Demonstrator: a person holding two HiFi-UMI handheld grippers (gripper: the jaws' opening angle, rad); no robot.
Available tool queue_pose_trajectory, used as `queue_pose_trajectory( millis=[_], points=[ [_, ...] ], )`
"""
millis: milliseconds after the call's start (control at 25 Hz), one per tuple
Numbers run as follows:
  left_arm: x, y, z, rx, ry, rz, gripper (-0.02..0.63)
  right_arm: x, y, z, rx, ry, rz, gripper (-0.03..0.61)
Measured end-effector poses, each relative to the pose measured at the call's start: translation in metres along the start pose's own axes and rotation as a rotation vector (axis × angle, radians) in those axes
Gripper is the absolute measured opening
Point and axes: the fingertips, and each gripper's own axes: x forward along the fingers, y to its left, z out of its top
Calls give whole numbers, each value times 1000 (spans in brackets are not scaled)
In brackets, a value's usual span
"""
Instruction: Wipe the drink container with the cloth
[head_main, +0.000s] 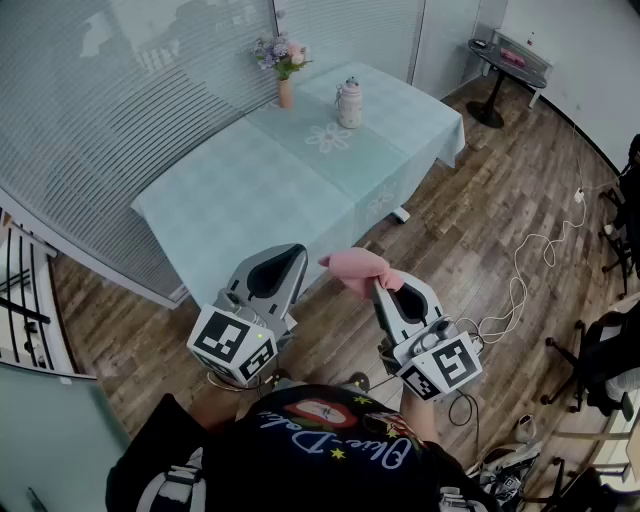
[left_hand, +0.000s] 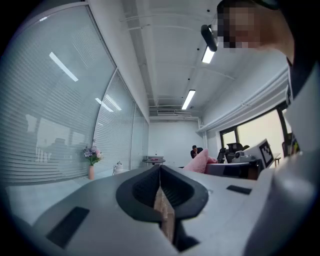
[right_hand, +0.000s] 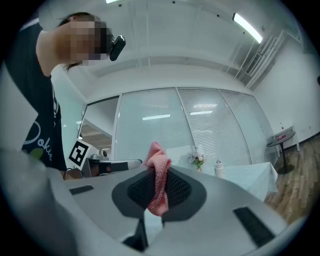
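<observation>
I clamp the cloth (head_main: 358, 268) in the right hand-held gripper (head_main: 385, 287) for wiping. The left hand-held gripper (head_main: 291, 256) is closed and empty. The drink container (head_main: 349, 104) stands well apart on the surface (head_main: 250, 195).

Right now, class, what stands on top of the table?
A pale tablecloth covers it. On that stand a vase of flowers and a white drink container, apart from each other. The tabletop itself is hidden under the tablecloth.

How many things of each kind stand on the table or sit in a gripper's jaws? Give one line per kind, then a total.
vase of flowers: 1
drink container: 1
cloth: 1
Total: 3
</observation>
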Motion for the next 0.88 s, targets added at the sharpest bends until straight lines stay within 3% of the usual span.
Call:
queue_pose_trajectory(
  millis=[880],
  points=[
    [30, -34, -5, 5, -20, 140, 5, -39, -62, -4, -49, 6, 75, 23]
  ],
)
